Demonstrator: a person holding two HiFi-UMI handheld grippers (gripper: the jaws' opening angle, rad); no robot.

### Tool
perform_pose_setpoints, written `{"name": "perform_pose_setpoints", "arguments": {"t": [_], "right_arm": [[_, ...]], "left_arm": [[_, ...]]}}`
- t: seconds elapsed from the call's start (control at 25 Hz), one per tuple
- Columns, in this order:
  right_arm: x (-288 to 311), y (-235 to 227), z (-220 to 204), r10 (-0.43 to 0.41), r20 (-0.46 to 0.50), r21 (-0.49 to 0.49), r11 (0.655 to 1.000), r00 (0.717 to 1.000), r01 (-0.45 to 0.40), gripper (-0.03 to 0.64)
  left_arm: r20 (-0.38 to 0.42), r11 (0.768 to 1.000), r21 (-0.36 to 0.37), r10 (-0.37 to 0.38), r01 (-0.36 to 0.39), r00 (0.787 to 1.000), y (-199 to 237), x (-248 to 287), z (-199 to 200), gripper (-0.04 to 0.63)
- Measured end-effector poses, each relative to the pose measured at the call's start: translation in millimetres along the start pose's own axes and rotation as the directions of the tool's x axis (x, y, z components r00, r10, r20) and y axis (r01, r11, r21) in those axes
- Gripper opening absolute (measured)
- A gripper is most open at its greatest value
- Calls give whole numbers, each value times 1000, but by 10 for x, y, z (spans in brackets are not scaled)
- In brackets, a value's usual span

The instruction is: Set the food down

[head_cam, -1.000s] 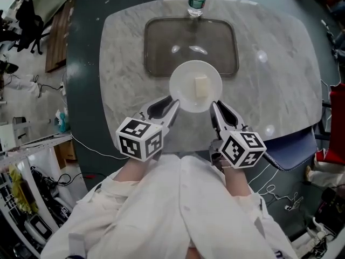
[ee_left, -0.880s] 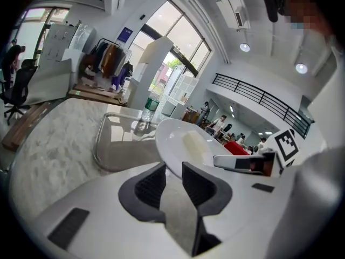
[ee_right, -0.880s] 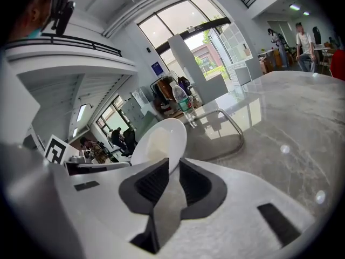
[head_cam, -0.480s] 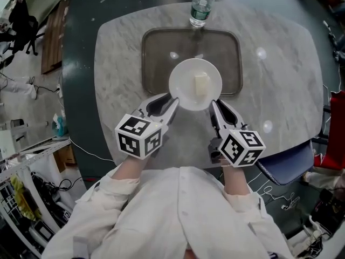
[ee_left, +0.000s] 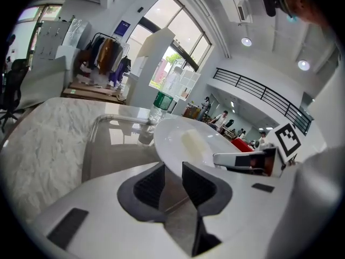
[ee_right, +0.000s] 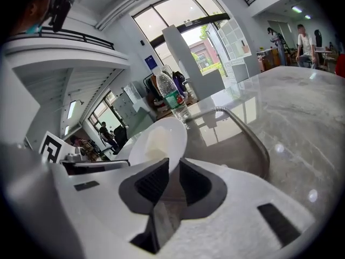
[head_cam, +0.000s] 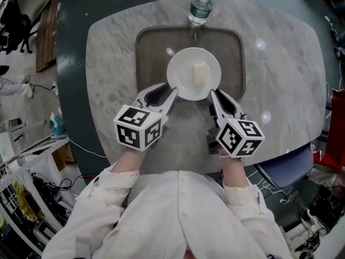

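1. One grey-white marble table (head_cam: 285, 63) with rounded corners, seen from above, bearing everything else.
2. One dark rectangular tray (head_cam: 148, 53) with a raised rim, lying flat on the table's far half; bare apart from ceiling-light reflections.
3. One round white plate (head_cam: 180, 80), shallow and glossy, held over the near half of the tray and overlapping its near rim; no way to tell whether it touches the tray. Holding a single piece of food.
4. Two hand-held grippers, each with a marker cube at the rear. Left gripper (head_cam: 170, 94) clamped on the plate's near-left rim, the rim pinched between its dark ribbed pads. Right gripper (head_cam: 214, 97) clamped likewise on the near-right rim. A white-sleeved arm behind each.
5. One clear plastic water bottle (head_cam: 201, 4) with a green label, upright on the table just beyond the tray's far edge.
6. One piece of food (head_cam: 201, 73): a small, pale cream block with squared sides, smooth-looking, lying slightly right of the plate's centre. Kind of food not identifiable.
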State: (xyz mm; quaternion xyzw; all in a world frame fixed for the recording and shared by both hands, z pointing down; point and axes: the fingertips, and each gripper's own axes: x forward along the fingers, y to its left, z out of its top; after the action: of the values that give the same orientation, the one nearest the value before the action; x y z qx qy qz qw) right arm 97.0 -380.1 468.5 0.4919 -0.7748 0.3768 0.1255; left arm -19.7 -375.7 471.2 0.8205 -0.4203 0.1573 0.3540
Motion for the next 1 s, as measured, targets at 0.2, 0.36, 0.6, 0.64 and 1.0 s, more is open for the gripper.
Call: {"name": "perform_pose_setpoints", "arguments": {"t": [0.2,0.36,0.6,0.64,1.0], "right_arm": [[210,-71,56,-11,-12,-10,1000,1000,11,46],[307,-147,89,-29,-33,-47,999,999,28,46],[363,-211,72,-56,-99,-154,987,994,40,46],[378,-223,71,-65,-104,-166,985,992,47,46],[472,-275,23,-116,-172,-252,965,978,70,48]], "left_arm": [[-22,1000,13,15,-15,1000,139,141,55,94],[-60,999,28,18,-16,998,183,256,50,94],[-111,999,30,19,-15,994,184,323,-20,95],[-118,999,38,17,-13,993,187,335,-28,95],[-180,998,66,27,-15,983,241,413,-83,97]]}}
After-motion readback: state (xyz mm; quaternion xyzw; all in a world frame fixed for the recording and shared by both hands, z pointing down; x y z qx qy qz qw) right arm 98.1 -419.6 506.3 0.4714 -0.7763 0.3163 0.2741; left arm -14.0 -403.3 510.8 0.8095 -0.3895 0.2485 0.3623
